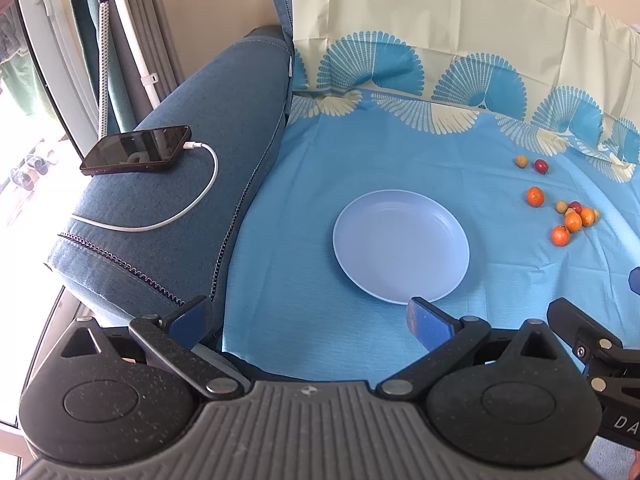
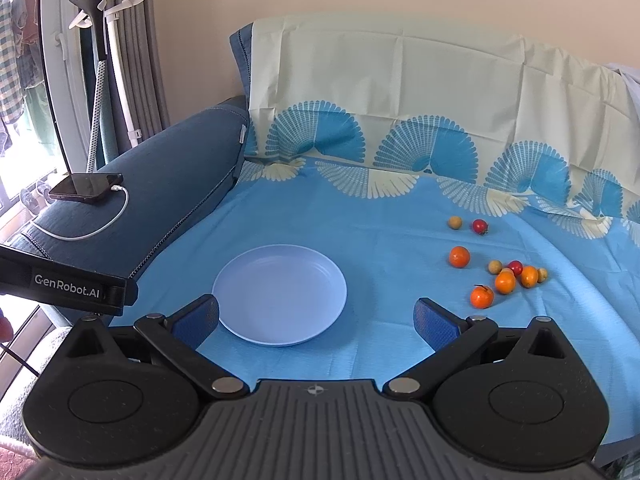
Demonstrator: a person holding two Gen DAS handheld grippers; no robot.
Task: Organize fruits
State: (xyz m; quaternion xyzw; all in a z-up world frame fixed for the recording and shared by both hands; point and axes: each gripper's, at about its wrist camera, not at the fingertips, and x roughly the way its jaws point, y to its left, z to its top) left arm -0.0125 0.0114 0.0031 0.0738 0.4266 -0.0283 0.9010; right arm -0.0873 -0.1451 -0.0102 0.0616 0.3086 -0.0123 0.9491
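An empty pale blue plate [image 1: 401,246] [image 2: 280,294] lies on the blue cloth. To its right lie several small fruits: orange ones [image 2: 459,256] [image 2: 482,297] [image 1: 535,196], red ones [image 2: 480,226] [image 1: 541,165] and tan ones [image 2: 455,222] [image 1: 520,161], most in a loose cluster [image 2: 516,274] [image 1: 576,218]. My left gripper [image 1: 308,320] is open and empty, near the plate's front edge. My right gripper [image 2: 316,320] is open and empty, just in front of the plate, with the fruits ahead to its right.
A blue sofa armrest [image 1: 192,184] [image 2: 160,184] at left carries a black phone [image 1: 136,151] [image 2: 86,188] on a white cable. A cream and blue patterned cloth [image 2: 400,128] covers the backrest. A garment steamer stand [image 2: 100,52] and curtains stand at far left.
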